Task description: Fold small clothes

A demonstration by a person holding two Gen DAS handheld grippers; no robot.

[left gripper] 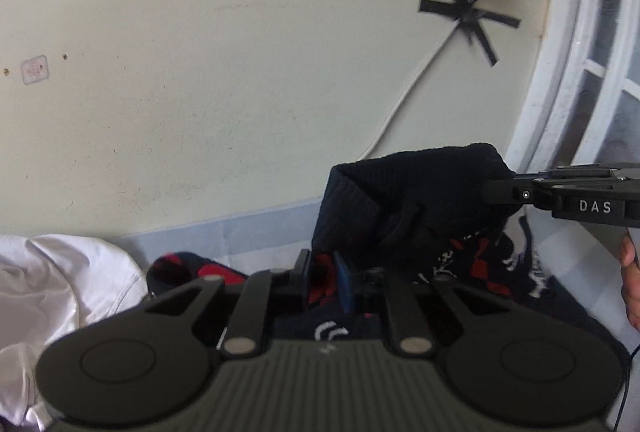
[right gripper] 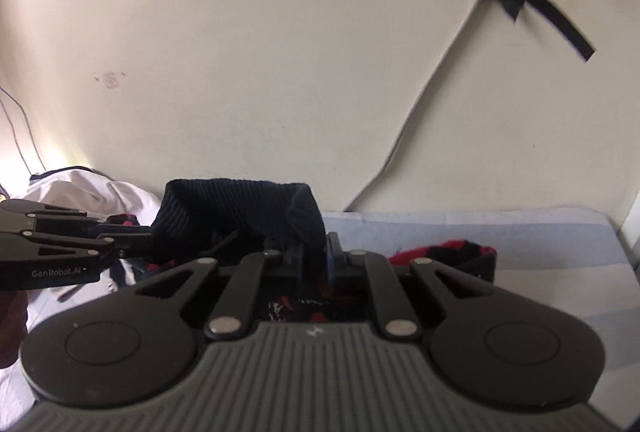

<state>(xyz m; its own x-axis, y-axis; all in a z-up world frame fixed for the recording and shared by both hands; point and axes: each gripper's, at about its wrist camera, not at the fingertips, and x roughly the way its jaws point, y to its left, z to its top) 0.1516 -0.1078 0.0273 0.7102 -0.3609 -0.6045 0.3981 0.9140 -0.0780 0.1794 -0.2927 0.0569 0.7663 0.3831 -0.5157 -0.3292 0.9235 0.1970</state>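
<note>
Two grippers are closed on one small garment (left gripper: pixel 404 208) — a dark navy knit piece with a red and white pattern and a ribbed hem. It is held raised between them, above the pale blue striped bed sheet (right gripper: pixel 520 232) and in front of the cream wall (left gripper: pixel 200 72). The left gripper (left gripper: pixel 326 280) has its blue-padded jaws drawn nearly together on the patterned part of the fabric. The right gripper (right gripper: pixel 314 260) is clamped on the ribbed hem, which stands up as a dark band across the right wrist view. The cloth is judged to be light, soft and limp: it sags between the two holds and is expected to drape and bunch when released. The knit appears grippy rather than slippery, and nothing about it is fragile. The best holds are judged to be the hem corners or the side seams, where the fabric is doubled and will not stretch out of the pads. A second patterned item (right gripper: pixel 448 256) lies on the sheet to the right, and crumpled white cloth (left gripper: pixel 48 280) lies at the left. Legible marking — "DAS" is read on the right gripper's body in the left wrist view, and "GenRobot.AI" on the left gripper's body in the right wrist view.
</note>
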